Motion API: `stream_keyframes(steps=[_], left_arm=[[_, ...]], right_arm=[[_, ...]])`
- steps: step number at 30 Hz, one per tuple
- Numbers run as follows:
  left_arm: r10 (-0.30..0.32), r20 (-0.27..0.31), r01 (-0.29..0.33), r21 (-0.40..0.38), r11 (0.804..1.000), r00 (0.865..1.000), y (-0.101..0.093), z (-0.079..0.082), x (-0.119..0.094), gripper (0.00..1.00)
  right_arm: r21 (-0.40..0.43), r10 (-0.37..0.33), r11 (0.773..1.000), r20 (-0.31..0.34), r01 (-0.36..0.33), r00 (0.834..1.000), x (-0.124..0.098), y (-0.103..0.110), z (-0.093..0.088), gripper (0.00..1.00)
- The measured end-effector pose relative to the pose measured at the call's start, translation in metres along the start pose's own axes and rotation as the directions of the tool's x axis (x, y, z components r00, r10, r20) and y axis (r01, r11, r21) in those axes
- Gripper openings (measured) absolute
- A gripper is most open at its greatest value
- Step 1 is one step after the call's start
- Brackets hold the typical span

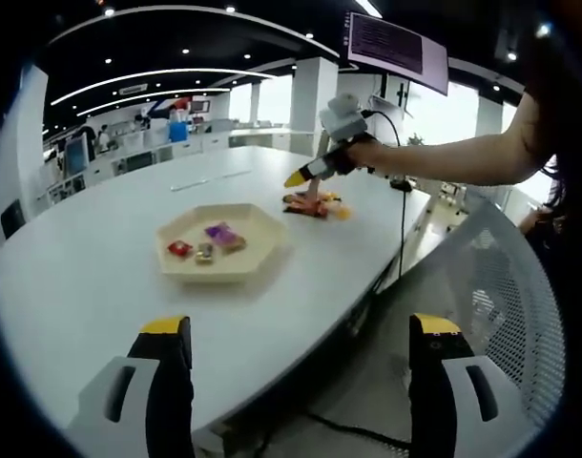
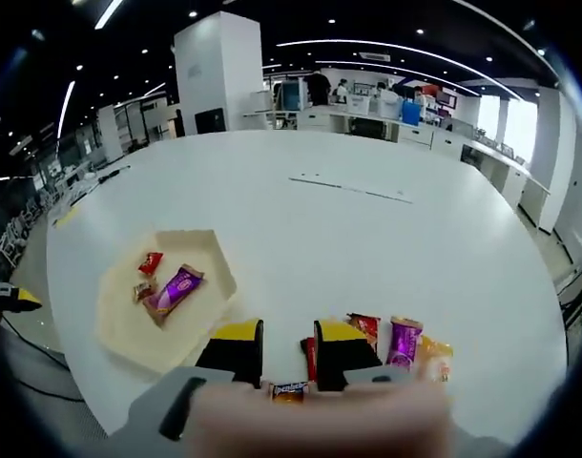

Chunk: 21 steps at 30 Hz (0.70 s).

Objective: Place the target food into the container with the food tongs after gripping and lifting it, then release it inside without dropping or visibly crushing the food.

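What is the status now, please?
Left gripper open, held back off table. Right gripper open above snack packets. Tray holds three snacks. Nothing blocking.

Bare white table across upper frame, tray blocking lower left, snack packets clustered lower right, narrow gap left between them.

Three snacks lie in the tray on the table, others well apart.

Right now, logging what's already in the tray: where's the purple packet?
In the right gripper view, the purple packet lies inside the cream tray, left of the right gripper, beside two small red snacks.
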State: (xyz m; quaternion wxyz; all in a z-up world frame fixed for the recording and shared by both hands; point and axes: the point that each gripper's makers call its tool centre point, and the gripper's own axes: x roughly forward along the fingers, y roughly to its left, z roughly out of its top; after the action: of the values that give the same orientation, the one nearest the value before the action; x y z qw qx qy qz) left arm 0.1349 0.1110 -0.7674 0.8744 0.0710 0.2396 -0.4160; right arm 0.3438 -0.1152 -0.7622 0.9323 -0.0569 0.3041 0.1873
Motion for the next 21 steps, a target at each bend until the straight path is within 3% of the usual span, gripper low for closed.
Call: stream_keyframes(steps=[13, 21], left_arm=[[-0.010, 0.008, 0.011, -0.005, 1.000, 1.000, -0.002, 0.001, 0.000, 0.91], [-0.019, 0.013, 0.019, -0.016, 1.000, 1.000, -0.003, 0.002, -0.001, 0.90]], right_arm=[[-0.017, -0.005, 1.000, 0.011, 0.006, 1.000, -0.015, 0.000, 0.021, 0.20], [-0.018, 0.028, 0.999, 0.025, -0.027, 0.999, -0.009, 0.021, 0.036, 0.20]])
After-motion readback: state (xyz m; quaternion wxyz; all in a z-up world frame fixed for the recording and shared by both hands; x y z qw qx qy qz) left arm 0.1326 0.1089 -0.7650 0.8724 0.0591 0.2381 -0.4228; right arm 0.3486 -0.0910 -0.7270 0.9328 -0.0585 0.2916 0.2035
